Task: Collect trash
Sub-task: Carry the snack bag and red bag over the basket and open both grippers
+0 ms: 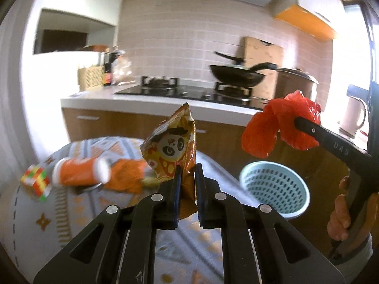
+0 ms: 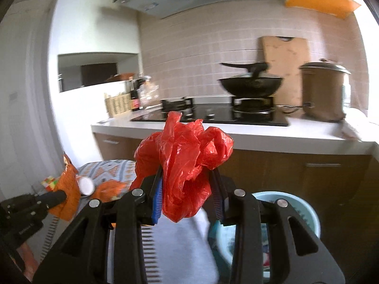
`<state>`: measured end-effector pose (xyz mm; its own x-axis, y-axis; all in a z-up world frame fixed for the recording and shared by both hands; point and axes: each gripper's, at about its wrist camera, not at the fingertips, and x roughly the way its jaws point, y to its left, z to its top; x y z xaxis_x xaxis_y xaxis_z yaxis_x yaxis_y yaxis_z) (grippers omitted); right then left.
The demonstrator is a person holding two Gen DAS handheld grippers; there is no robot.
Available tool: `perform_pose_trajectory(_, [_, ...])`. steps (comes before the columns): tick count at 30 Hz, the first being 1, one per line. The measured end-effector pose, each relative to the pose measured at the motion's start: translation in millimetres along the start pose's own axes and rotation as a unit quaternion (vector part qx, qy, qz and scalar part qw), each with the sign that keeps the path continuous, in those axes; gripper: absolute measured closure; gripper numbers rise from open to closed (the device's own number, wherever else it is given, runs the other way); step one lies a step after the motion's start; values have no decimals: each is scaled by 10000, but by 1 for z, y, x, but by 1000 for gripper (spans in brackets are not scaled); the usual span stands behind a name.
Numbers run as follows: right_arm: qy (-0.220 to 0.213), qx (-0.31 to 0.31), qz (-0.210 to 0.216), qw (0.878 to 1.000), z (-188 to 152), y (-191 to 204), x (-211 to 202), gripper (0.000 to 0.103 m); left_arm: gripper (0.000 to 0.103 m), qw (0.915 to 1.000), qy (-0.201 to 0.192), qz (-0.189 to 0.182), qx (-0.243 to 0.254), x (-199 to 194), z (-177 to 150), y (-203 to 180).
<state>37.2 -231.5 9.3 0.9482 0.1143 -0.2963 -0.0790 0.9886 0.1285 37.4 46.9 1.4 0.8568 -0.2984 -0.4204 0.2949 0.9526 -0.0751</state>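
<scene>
Above 1 patterned table (image 1: 47, 222), left gripper (image 1: 188, 184) jaws clamping 1 snack wrapper (image 1: 174, 146), right gripper (image 2: 187, 194) jaws pinching 1 red bag (image 2: 184, 156), 1 blue basket (image 1: 276, 187).

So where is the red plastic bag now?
The red plastic bag is held in the right claw, above the light blue basket, in front of the kitchen counter.

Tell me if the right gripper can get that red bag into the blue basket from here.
Probably yes. The right gripper holds the red bag up off the table, and the blue basket sits open-topped just below and right, nothing between.
</scene>
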Motion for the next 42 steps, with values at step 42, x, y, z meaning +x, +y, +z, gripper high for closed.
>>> perform_pose_trajectory(42, [2377, 941, -2015, 9455, -100, -162, 60, 61, 76, 9581, 1968, -1717, 1173, 185, -40, -186])
